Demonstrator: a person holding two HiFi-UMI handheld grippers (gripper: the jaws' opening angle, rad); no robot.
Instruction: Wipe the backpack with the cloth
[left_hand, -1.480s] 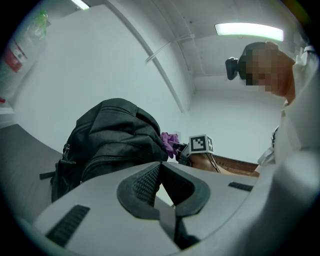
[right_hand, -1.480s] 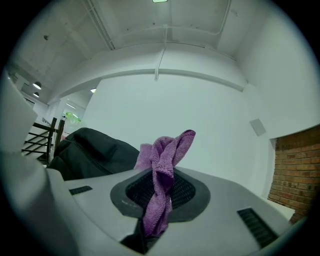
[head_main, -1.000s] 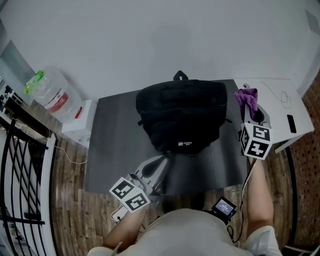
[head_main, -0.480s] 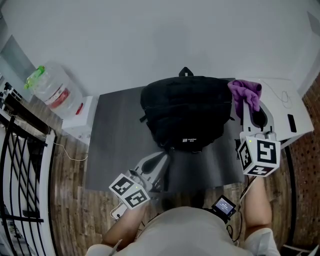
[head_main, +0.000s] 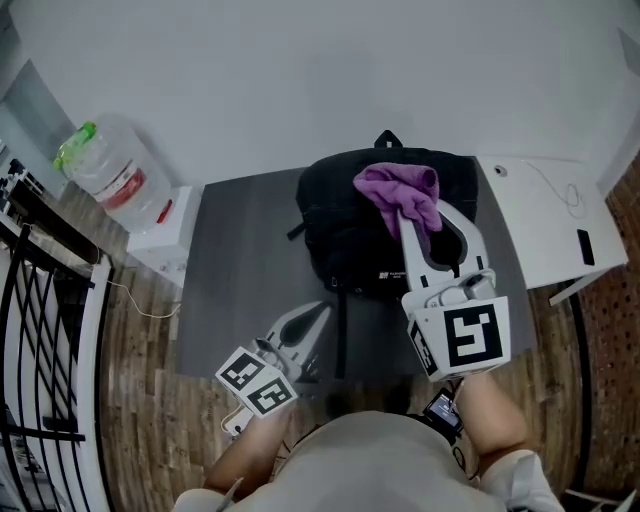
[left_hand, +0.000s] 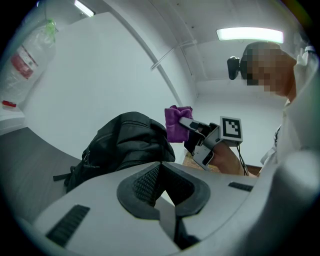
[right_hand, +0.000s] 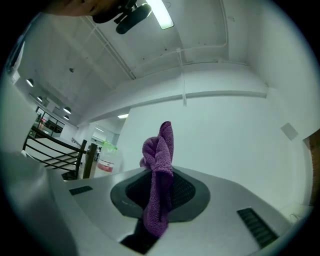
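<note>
Purple cloth (head_main: 396, 188), pinched in the right gripper (head_main: 418, 212), has swung over the backpack (head_main: 340, 228); the left gripper (head_main: 322, 312) stays closed, empty.

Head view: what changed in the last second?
The right tool, still clamping the purple cloth, swung from the white table's edge at the right to above the black backpack. Nothing was taken or released. The left tool stayed shut near the backpack's front, and the backpack stayed on the grey mat.

I note the black backpack (head_main: 350, 225) lying on the dark grey worktop (head_main: 240, 270), carry loop at its far end. The purple cloth (head_main: 398, 192), bunched, sits clamped in the right hand-held gripper (head_main: 428, 215) above the backpack; contact unconfirmed.
</note>
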